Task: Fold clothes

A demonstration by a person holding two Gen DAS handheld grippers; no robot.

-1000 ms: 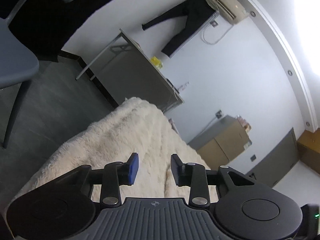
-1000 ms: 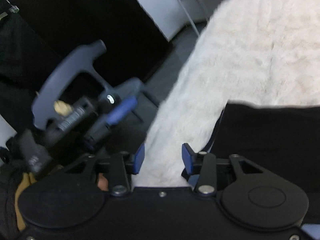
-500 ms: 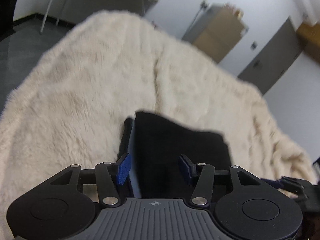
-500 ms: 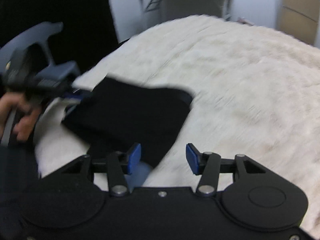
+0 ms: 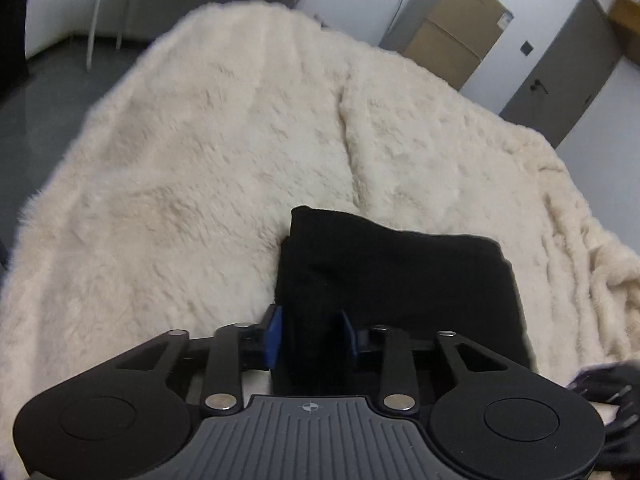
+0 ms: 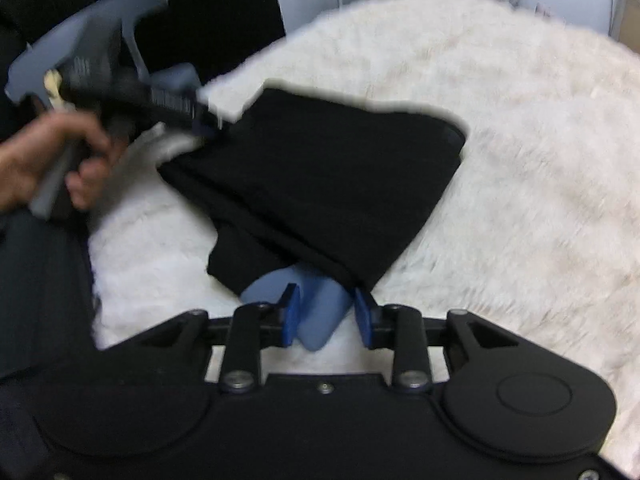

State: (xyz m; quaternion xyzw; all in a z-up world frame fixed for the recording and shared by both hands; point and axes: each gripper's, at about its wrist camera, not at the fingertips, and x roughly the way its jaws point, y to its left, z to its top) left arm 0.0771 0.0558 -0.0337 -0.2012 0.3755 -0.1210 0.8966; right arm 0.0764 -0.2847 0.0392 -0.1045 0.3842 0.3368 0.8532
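garment (image 5: 392, 276): 1 | blanket (image 5: 208, 152): 1 | left claw (image 5: 308, 336), right claw (image 6: 326, 316): both closing, grasping garment

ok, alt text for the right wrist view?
The right tongs have just been closing around a blue-grey fabric fold under a folded black garment on a cream fur blanket. At upper left, a hand holds the left tongs at the garment's far corner.
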